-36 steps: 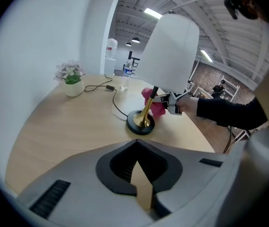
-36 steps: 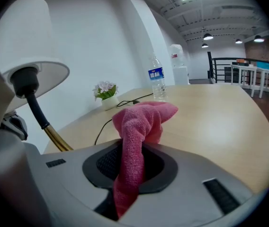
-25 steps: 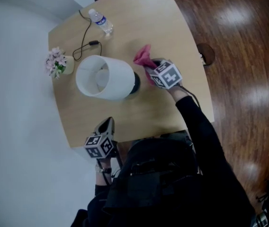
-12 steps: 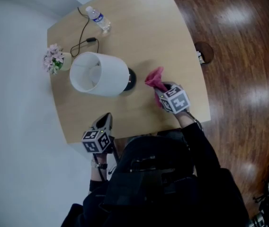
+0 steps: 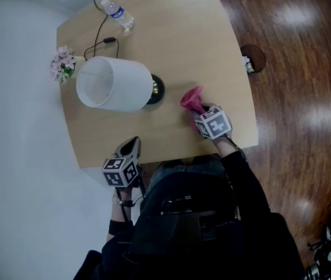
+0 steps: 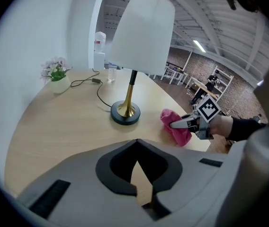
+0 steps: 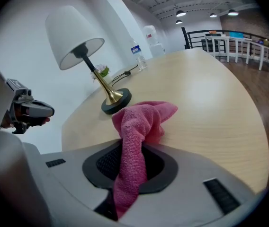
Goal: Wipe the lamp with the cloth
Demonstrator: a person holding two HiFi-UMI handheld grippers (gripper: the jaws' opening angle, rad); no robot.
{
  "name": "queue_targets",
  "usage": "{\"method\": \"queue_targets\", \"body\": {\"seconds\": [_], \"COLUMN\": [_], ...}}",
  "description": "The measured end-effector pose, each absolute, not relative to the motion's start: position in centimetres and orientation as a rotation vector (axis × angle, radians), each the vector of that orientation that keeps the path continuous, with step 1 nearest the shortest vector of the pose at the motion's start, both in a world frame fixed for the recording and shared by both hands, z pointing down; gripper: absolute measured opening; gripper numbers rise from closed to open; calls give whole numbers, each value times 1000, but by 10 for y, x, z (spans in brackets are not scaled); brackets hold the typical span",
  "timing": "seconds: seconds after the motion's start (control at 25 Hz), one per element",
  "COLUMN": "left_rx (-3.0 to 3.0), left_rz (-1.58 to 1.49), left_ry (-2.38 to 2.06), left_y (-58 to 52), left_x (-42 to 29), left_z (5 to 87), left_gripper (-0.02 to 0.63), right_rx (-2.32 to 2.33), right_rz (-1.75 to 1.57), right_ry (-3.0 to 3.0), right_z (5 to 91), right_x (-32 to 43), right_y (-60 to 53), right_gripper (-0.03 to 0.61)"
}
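There's your lamp (image 5: 116, 84), standing upright in the middle of the bench (image 5: 212, 39): white shade on top, brass stem, dark round base flat on the wood. Just off that base, on your right side, is the pink cloth (image 7: 139, 122), and it is not touching the lamp, because a strip of bare bench lies between the two. Your right tongs (image 6: 174, 124) are pinching that cloth. The right gripper view shows a thick fold of it running straight down between the jaws, while the loose end bunches forward and rests on the bench top. The tongs point down at a slant towards the lamp base.

Over on the other side, your left tongs (image 5: 133, 144) are pressed together with nothing in them; only a thin wedge of bench shows through at the tips. They hang over the near edge of the bench, aimed at the lamp but well apart from it.

Further out, a black cord (image 5: 98, 37) snakes from behind the lamp towards the far corner, where a clear water bottle (image 5: 118, 13) sits. A small pot of pale flowers (image 5: 63, 64) stands by the left edge, just beside the shade as seen from the head view. Dark wooden floor (image 5: 305, 69) gleams off to your right
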State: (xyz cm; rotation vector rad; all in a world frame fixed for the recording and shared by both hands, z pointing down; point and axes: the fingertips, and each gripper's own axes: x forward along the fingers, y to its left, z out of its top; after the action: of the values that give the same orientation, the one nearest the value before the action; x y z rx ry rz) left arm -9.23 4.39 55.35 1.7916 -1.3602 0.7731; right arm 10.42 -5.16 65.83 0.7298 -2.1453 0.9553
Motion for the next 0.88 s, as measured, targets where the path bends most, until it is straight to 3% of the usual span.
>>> {"method": "queue_targets", "body": {"seconds": [0.16,0.36,0.88], "left_rx": [1795,1821,2007], "left_rz": [769,750,706], "left_ry": [-1370,-1356,-1265], "left_y": [49,57,78], "left_x": [-92,-106,-152], "left_z": [553,551,543], "left_gripper": [5,5,5], "right_rx": [748,808,1162], "right_rz": [922,895,825], "right_ry": [-2123,-2116,-2158], "right_z": [665,659,575], "right_x": [100,93,97], "right_y": [-53,-51,3], "right_gripper": [93,270,288]}}
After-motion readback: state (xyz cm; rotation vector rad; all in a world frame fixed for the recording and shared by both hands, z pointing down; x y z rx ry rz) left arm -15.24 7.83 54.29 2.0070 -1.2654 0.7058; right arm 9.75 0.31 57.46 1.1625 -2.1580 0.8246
